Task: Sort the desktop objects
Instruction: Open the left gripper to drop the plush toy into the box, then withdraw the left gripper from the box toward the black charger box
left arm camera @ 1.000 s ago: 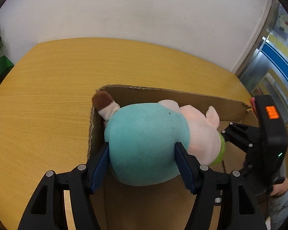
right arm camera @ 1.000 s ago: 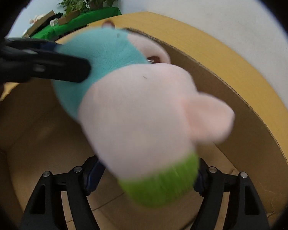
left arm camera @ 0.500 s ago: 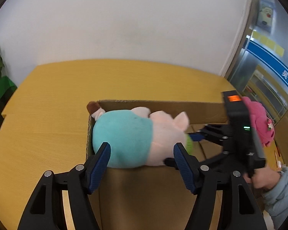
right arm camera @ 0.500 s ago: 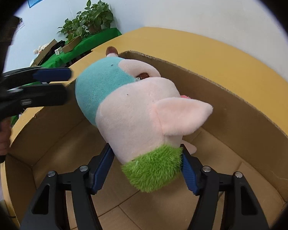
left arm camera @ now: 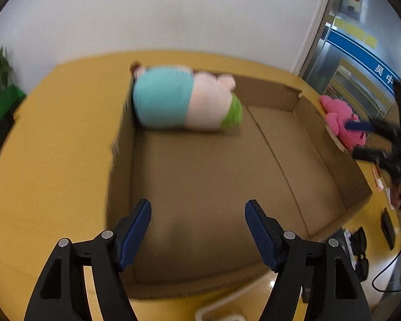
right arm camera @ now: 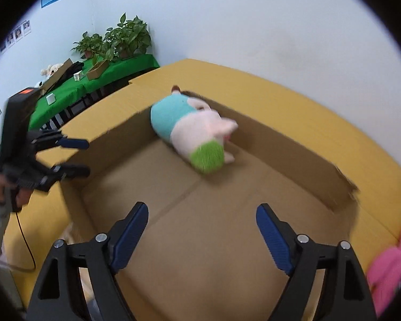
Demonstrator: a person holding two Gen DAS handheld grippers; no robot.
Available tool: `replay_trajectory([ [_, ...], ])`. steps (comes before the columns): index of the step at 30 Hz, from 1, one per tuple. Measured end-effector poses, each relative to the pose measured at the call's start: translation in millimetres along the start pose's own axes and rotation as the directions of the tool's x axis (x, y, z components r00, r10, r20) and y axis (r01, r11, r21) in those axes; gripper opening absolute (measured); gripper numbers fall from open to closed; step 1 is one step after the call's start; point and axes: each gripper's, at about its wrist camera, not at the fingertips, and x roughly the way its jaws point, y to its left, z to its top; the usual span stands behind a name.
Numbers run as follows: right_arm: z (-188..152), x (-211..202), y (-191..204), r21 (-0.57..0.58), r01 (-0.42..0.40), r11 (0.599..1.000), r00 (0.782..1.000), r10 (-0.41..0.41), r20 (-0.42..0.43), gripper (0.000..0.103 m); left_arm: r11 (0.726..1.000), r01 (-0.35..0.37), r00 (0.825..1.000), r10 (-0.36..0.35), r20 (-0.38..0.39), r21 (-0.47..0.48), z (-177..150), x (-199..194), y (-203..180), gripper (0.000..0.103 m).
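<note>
A plush pig [left arm camera: 184, 101] with a teal body, pink head and green hair lies in the far left corner of an open cardboard box [left arm camera: 331, 160]; it also shows in the right wrist view [right arm camera: 192, 133]. My left gripper [left arm camera: 197, 230] is open and empty above the box's near end. My right gripper [right arm camera: 201, 236] is open and empty above the box floor [right arm camera: 214, 227]. Each gripper shows in the other's view, the right one [left arm camera: 371, 141] by a pink plush toy [left arm camera: 339, 119], the left one [right arm camera: 72, 157] at the box's left wall.
The box sits on a yellow wooden table [left arm camera: 53, 147] against a white wall. The pink plush also shows at the right edge [right arm camera: 390, 264]. Dark objects and a cable [left arm camera: 385, 267] lie at the table's right. A green table with plants [right arm camera: 112, 61] stands behind.
Both grippers let go of the plush pig and pulled back from it. The pig now lies in the box's far corner. The right gripper moved away toward the pink plush.
</note>
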Motion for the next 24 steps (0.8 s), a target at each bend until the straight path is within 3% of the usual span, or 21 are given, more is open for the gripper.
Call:
replay_trajectory([
  [1,-25,0,-4,0.057,-0.014,0.998,0.999,0.016,-0.045,0.084,0.999,0.021,1.000,-0.021,-0.022,-0.031,-10,4,2,0.077],
  [2,-52,-13,-23,0.091,-0.023,0.996,0.997,0.029,-0.070,0.084,1.000,-0.009,1.000,0.009,0.002,-0.015,-14,3,-3,0.077],
  [4,-82,-1,-23,0.154,0.009,0.988,0.991,0.012,-0.135,0.084,1.000,-0.022,1.000,0.022,0.007,-0.002,-25,1,-12,0.077],
  [7,-114,-12,-41,0.321,-0.022,0.947,0.996,0.048,-0.074,0.084,1.000,-0.020,1.000,0.020,0.000,0.002,-32,-4,-19,0.077],
  [14,-134,-38,-37,0.339,0.024,0.941,0.999,-0.012,-0.037,0.084,0.999,-0.028,1.000,0.028,0.013,0.031,-42,-16,-31,0.077],
  [17,-132,-59,-35,0.340,0.056,0.939,0.998,-0.063,0.010,0.084,0.998,-0.041,0.995,0.037,0.092,0.037,-41,-41,-41,0.077],
  [20,-127,-93,-22,0.316,0.102,0.943,0.985,-0.139,0.098,0.084,0.989,-0.124,0.966,0.103,0.238,0.077,-42,-83,-62,0.085],
  [22,-123,-108,-5,0.286,0.145,0.947,0.970,-0.193,0.145,0.085,0.973,-0.210,0.920,0.164,0.357,0.096,-46,-113,-78,0.103],
  [24,-120,-120,18,0.261,0.203,0.944,0.945,-0.258,0.199,0.086,0.957,-0.269,0.856,0.186,0.482,0.109,-57,-141,-98,0.103],
])
